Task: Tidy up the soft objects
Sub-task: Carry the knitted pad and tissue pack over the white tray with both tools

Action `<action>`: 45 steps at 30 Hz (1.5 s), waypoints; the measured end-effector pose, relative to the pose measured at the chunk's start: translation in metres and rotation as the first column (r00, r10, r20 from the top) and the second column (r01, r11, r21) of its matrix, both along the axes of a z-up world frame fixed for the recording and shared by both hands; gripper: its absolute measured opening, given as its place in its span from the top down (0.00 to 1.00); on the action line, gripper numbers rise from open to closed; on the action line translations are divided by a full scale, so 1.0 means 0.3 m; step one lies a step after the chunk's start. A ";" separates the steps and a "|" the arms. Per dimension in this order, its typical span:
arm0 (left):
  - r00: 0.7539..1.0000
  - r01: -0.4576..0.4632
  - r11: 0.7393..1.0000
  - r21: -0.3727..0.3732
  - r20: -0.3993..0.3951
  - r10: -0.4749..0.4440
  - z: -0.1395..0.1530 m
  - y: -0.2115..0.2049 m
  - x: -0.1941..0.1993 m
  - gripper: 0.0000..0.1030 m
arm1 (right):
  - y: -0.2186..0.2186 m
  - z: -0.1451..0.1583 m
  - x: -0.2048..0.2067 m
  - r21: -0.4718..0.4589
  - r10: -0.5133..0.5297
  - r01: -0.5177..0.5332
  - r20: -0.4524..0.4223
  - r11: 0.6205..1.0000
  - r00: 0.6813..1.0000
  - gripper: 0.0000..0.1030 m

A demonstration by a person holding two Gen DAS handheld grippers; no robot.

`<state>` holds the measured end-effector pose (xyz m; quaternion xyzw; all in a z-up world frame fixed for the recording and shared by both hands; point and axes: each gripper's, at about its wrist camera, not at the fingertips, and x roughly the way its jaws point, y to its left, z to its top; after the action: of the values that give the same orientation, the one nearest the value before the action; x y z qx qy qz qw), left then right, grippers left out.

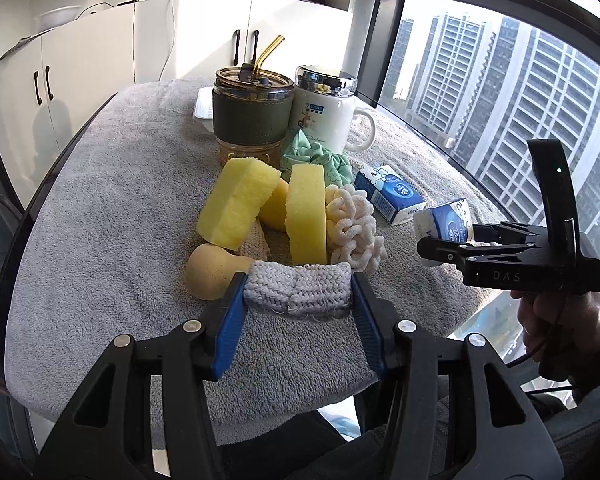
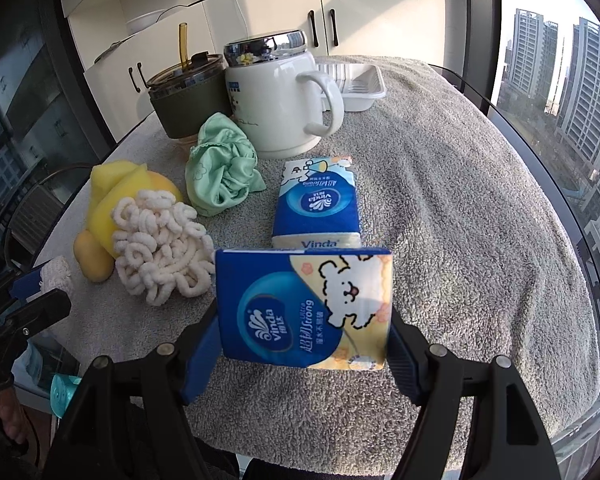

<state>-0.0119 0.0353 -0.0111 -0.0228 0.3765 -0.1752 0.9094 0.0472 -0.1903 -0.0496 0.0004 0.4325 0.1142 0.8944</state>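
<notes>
My left gripper [image 1: 298, 285] is shut on a white knitted cloth [image 1: 300, 294], its blue pads pressing both ends. Just beyond it lie two yellow sponges [image 1: 238, 204], a beige gourd-shaped sponge [image 1: 208, 274], a white loopy scrubber [image 1: 354, 228] and a crumpled green cloth [image 1: 316, 160]. My right gripper [image 2: 304, 312] is shut on a blue tissue pack [image 2: 300, 304], held above the towel. A second tissue pack [image 2: 316, 204] lies flat behind it. In the left wrist view the right gripper [image 1: 440, 242] hovers at the right with its pack [image 1: 446, 226].
A grey towel [image 2: 460, 200] covers the round table. At the back stand a white lidded mug [image 2: 276, 100], a green-sleeved tumbler with a straw [image 2: 184, 96] and a white tray [image 2: 360, 84]. White cabinets stand behind and windows to the right. A hand [image 1: 556, 320] holds the right gripper.
</notes>
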 end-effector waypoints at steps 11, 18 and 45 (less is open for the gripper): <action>0.995 -0.087 0.996 0.001 0.047 0.086 0.094 0.132 0.126 0.53 | -0.120 0.105 0.080 -0.043 -0.055 0.056 0.032 0.997 0.998 0.28; 0.989 -0.124 0.992 0.023 0.090 0.122 0.139 0.183 0.221 0.53 | -0.138 0.175 0.165 -0.064 -0.057 0.062 0.079 0.996 0.995 0.27; 0.989 0.129 0.966 0.223 0.043 -0.142 0.194 0.125 1.170 0.52 | -0.081 0.387 1.076 -0.164 0.291 -0.287 0.002 0.944 0.957 0.27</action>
<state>0.3392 0.0728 0.0471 0.1088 0.3672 -0.1947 0.9030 0.3700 -0.2146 0.0665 -0.1372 0.4240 0.2084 0.8706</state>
